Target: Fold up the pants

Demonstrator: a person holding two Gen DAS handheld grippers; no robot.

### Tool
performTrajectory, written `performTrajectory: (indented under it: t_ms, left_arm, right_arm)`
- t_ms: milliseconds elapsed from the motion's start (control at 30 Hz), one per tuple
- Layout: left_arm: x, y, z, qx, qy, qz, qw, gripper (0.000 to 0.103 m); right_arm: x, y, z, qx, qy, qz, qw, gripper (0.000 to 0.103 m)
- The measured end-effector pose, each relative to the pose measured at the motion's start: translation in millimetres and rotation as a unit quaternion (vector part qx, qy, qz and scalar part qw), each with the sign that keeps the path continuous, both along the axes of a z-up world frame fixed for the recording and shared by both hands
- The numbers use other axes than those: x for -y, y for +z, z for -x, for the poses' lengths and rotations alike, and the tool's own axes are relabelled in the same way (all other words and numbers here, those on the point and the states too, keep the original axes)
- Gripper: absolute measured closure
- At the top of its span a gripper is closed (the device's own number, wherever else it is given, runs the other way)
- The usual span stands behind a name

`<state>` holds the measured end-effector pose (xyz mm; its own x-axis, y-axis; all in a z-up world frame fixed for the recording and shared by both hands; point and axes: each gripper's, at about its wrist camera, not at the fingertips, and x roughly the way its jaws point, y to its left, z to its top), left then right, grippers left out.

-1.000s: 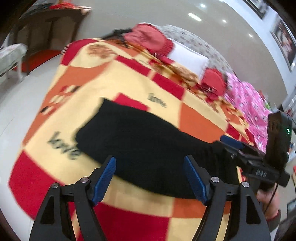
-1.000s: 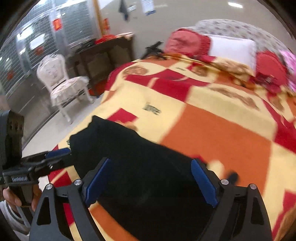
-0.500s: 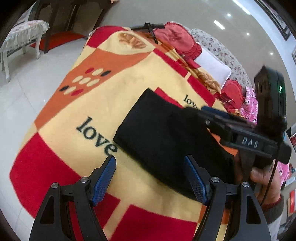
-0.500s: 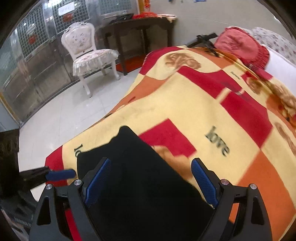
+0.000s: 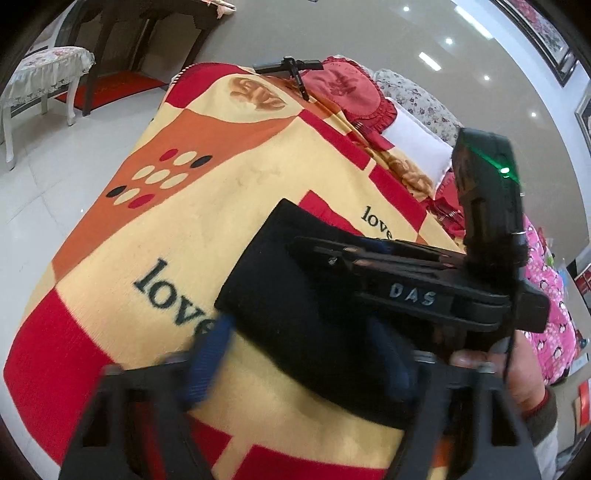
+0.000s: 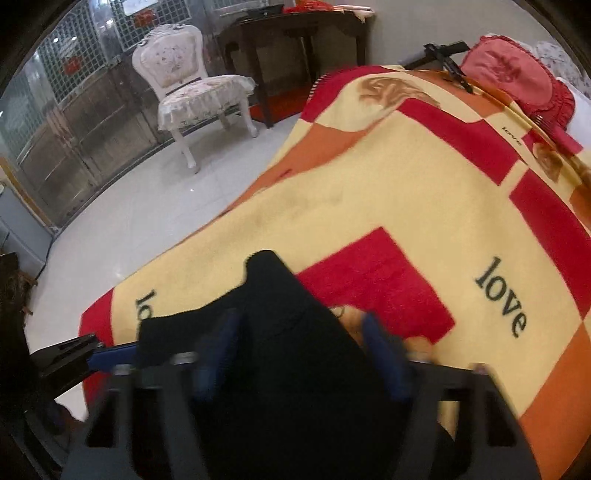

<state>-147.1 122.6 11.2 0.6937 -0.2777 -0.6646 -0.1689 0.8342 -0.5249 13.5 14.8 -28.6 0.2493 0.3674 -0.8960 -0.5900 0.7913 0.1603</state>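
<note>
While blurred at lower frame, left gripper (image 5: 299,354) and right gripper (image 6: 299,354) both spread, straddling folded black pants (image 5: 314,291) on blanket (image 5: 221,184).

You've got a pale glossy tiled floor (image 6: 122,225) w/ an ornate white floral-cushioned chair (image 6: 192,85) beside a dark wooden console table (image 6: 299,33). Behind them, a gridded glass wall (image 6: 74,74); framed pictures (image 5: 546,33) on the far wall (recessed ceiling spots lit).

Matt black pants (image 5: 295,295) – cloth, fuzzy blanket (image 5: 207,206)
</note>
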Motion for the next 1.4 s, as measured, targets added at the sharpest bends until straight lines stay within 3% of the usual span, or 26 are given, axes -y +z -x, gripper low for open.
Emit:
performTrajectory:
  t_ms: [33, 133, 400, 567, 800, 967, 1100, 1167, 1200, 1233, 1300, 1400]
  left_arm:
    - [1.9, 0.7, -1.8, -0.001, -0.014, -0.002, 0.9999, 0.080]
    - [6.8, 18.1, 5.1, 0.035, -0.025, -0.016, 0.9989, 0.086]
    - [41.3, 79.2, 21.5, 0.131, -0.089, -0.025, 0.9871, 0.091]
    - [87.4, 105.1, 28.2, 0.169, -0.162, -0.037, 0.9715, 0.091]
    - [156.3, 96.1, 13.6, 0.149, -0.253, -0.055, 0.9544, 0.091]
    - [205.8, 58.3, -13.5, 0.090, -0.311, -0.056, 0.9445, 0.091]
    - [225.5, 31.3, -27.9, 0.050, -0.339, -0.074, 0.9367, 0.090]
    - [222.7, 37.6, -25.6, 0.050, -0.345, -0.076, 0.9341, 0.087]
    - [218.5, 43.3, -22.6, 0.052, -0.352, -0.074, 0.9316, 0.085]
    - [217.7, 49.3, -21.2, 0.054, -0.362, -0.068, 0.9280, 0.077]
    - [209.7, 65.5, -16.0, 0.059, -0.382, -0.049, 0.9211, 0.069]
    - [191.1, 80.6, -9.1, 0.084, -0.379, -0.074, 0.9186, 0.065]
  right_arm:
    - [1.1, 2.0, 0.9, -0.004, -0.003, -0.007, 1.000, 0.062]
    - [12.0, 20.0, 7.3, 0.003, -0.013, -0.033, 0.999, 0.072]
    - [72.2, 107.5, 46.6, 0.076, -0.068, -0.129, 0.986, 0.079]
    - [121.7, 149.0, 79.0, 0.120, -0.106, -0.150, 0.976, 0.082]
    - [203.3, 160.8, 119.5, 0.139, -0.190, -0.148, 0.961, 0.085]
    - [272.1, 131.5, 138.7, 0.117, -0.280, -0.137, 0.943, 0.086]
    - [313.8, 101.6, 156.7, 0.085, -0.348, -0.115, 0.926, 0.081]
    - [335.9, 94.0, 170.7, 0.077, -0.380, -0.129, 0.913, 0.075]
    - [345.3, 94.2, 178.9, 0.077, -0.390, -0.136, 0.907, 0.066]
    - [353.1, 95.8, 187.1, 0.079, -0.399, -0.142, 0.902, 0.058]
    - [358.3, 102.2, 198.0, 0.085, -0.405, -0.161, 0.896, 0.050]
    - [351.5, 106.0, 203.0, 0.090, -0.387, -0.171, 0.901, 0.026]
